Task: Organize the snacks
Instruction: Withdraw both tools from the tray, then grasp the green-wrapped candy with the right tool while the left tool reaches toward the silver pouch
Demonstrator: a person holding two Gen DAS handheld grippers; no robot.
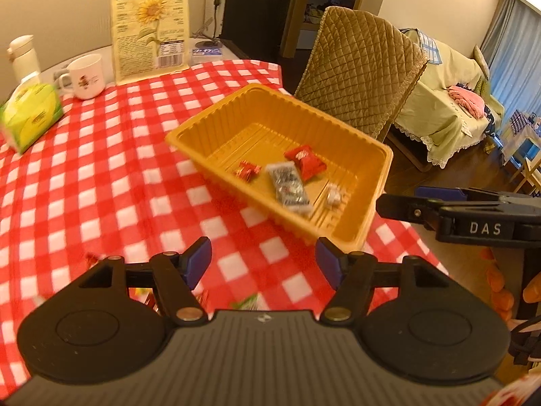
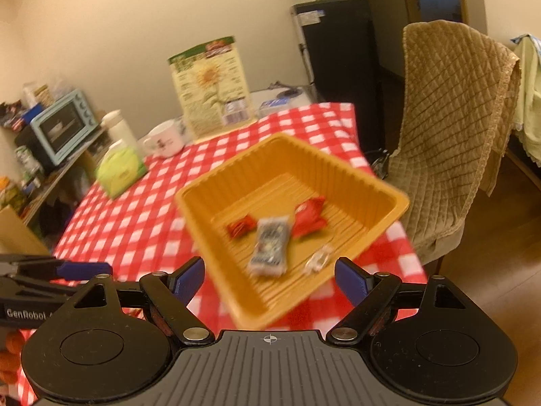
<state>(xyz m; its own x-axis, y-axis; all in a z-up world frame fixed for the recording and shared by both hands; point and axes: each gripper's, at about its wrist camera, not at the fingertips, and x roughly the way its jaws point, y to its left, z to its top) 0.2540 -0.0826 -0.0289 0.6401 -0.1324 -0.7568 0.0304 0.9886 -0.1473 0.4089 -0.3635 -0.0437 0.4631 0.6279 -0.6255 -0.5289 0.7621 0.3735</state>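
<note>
Lying lengthwise in yellow tray (image 1: 203,135), grey snack packet (image 1: 288,185), long axis toward camera

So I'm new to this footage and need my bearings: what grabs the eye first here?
The yellow tray stands out, sitting near the edge of the red-and-white checked tablecloth with a few wrapped snacks in it, among them a grey packet and a red packet. Behind it, a tall sunflower-printed bag stands upright at the far edge. Both the left gripper and the right gripper are open and empty.
</note>
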